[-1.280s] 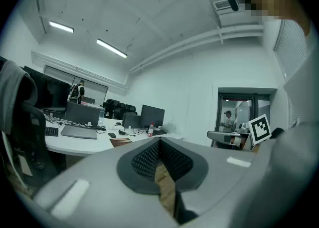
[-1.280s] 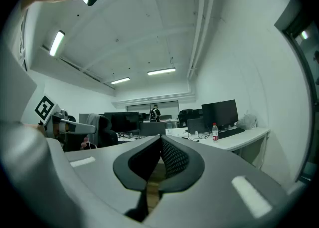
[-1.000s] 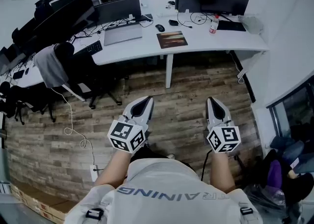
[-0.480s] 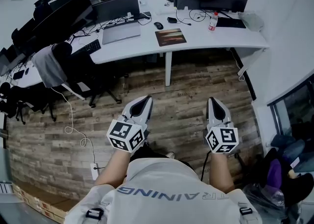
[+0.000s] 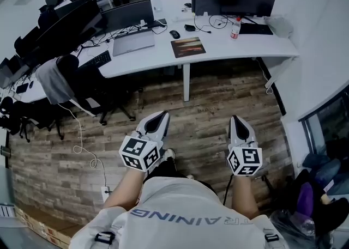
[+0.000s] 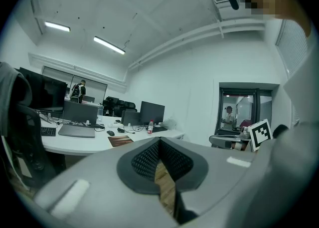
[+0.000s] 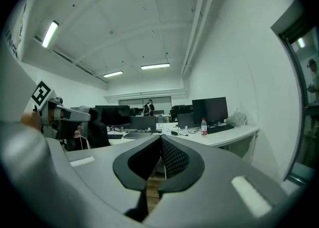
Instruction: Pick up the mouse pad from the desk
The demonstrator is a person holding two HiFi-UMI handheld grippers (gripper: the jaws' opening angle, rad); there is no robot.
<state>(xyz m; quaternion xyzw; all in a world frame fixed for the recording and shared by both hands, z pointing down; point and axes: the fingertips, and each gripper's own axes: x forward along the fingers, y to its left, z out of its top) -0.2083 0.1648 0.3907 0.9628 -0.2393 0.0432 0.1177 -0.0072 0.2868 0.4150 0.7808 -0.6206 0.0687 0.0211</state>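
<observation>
Mouse pad (image 5: 188, 47) is seen untouched on the desk (image 5: 256, 46) at upper centre; left gripper (image 5: 158, 118) and right gripper (image 5: 238, 120) are held closed and empty lower down, well apart from it, so nothing is judged done yet

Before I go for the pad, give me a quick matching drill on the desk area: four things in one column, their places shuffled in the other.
Things:
1. mouse pad
2. bottle
3. grey laptop
4. grey jacket

Places:
A. draped over a chair
B. flat near the front edge of the desk
C. upright, to the right of the pad
D. flat in front of a monitor, to the left of the pad

Pairs: 1-B, 2-C, 3-D, 4-A
</observation>
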